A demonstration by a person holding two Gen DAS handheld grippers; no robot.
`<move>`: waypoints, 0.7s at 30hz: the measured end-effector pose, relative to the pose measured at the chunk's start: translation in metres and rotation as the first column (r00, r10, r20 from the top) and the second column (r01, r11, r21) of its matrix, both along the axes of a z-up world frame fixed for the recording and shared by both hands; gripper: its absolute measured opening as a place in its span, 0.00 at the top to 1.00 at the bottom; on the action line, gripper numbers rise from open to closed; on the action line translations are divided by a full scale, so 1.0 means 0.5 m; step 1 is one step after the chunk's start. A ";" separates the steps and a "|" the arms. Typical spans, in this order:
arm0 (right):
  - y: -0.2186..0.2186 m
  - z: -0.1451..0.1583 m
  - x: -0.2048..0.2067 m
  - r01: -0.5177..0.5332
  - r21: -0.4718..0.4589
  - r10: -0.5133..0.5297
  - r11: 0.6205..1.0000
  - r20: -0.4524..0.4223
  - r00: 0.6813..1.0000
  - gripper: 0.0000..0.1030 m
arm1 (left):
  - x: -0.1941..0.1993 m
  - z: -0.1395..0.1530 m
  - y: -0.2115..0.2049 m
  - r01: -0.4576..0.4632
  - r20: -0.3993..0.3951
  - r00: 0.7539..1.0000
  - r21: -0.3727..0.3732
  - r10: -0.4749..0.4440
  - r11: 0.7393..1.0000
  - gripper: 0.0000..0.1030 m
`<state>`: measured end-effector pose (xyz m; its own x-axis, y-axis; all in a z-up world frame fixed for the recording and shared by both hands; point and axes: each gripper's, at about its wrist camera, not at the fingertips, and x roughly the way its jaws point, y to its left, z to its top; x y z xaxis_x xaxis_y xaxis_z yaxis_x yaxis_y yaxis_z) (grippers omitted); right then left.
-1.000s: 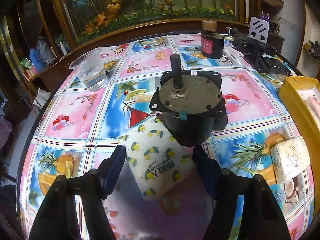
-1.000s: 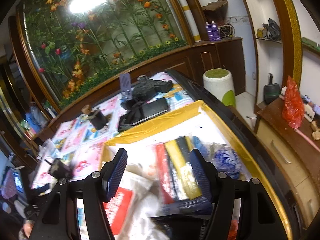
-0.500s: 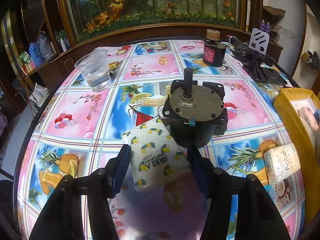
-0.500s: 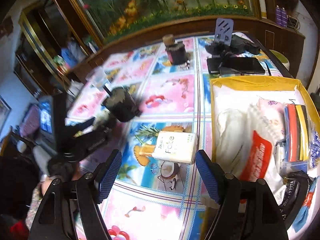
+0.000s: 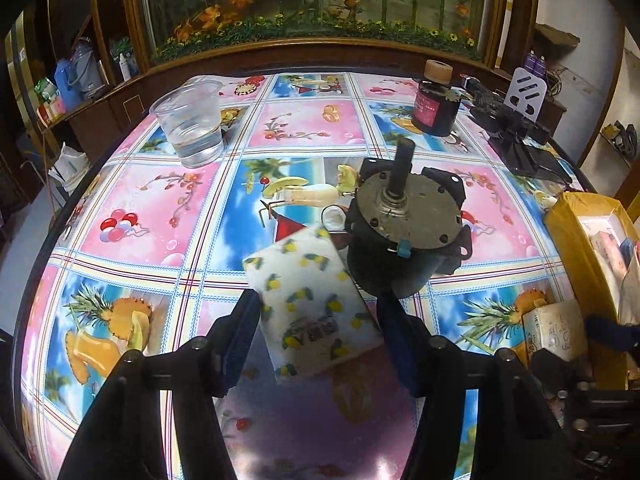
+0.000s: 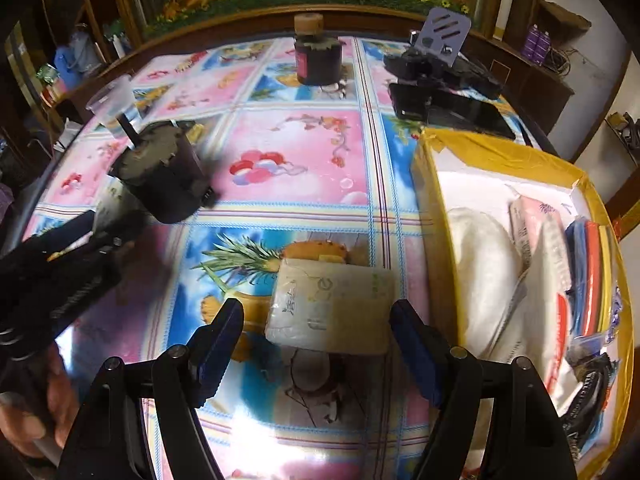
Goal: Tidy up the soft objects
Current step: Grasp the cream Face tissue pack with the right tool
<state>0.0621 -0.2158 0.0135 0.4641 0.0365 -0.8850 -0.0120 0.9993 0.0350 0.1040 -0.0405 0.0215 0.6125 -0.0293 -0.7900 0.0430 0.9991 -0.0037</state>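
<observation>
A white tissue pack with yellow fruit print (image 5: 312, 308) lies on the table between the open fingers of my left gripper (image 5: 318, 320), leaning against a black motor (image 5: 404, 236). A beige tissue pack (image 6: 334, 304) lies flat between the open fingers of my right gripper (image 6: 320, 332); it also shows at the right in the left wrist view (image 5: 556, 330). A yellow box (image 6: 436, 216) to the right holds several soft packs and cloths. I cannot tell whether either gripper's fingers touch its pack.
A clear plastic cup (image 5: 190, 124) with water stands far left. A dark jar with a cork lid (image 5: 434, 106) and black gear with a phone stand (image 5: 516, 124) sit at the back right. The round table's edge (image 5: 52, 232) curves at left.
My right gripper swung from over the box down to the table and now straddles the beige pack. My left gripper pulled back slightly, then closed in around the fruit-print pack.
</observation>
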 end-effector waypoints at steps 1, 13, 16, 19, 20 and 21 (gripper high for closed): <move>0.001 -0.005 0.004 0.010 -0.008 -0.010 1.000 -0.001 1.000 0.23 | 0.002 -0.001 0.004 -0.005 -0.007 1.000 -0.008 0.005 1.000 0.39; -0.034 0.016 -0.017 -0.047 0.169 0.007 0.984 0.227 0.974 0.36 | 0.019 0.001 0.042 -0.039 -0.047 0.998 -0.080 0.036 0.996 0.23; -0.041 0.023 -0.019 -0.064 0.205 0.012 0.977 0.243 0.970 0.36 | 0.019 -0.007 0.032 -0.033 -0.076 0.997 -0.062 0.028 0.998 0.22; -0.032 0.026 -0.023 -0.088 0.225 0.031 0.970 0.244 0.969 0.36 | 0.015 -0.015 0.011 -0.020 -0.054 0.998 0.016 0.021 1.000 0.25; -0.030 0.029 -0.026 -0.094 0.225 0.036 0.970 0.251 0.967 0.36 | 0.014 -0.019 0.002 -0.016 -0.045 0.999 0.050 0.019 0.999 0.29; -0.026 0.034 -0.029 -0.103 0.225 0.042 0.969 0.260 0.965 0.36 | 0.014 -0.023 -0.005 -0.019 -0.042 0.999 0.080 0.022 0.997 0.45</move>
<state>0.0474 -0.2286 0.0304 0.6588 0.2709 -0.7019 -0.1229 0.9592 0.2548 0.1108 -0.0427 0.0098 0.5782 0.0469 -0.8146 0.0237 0.9970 0.0743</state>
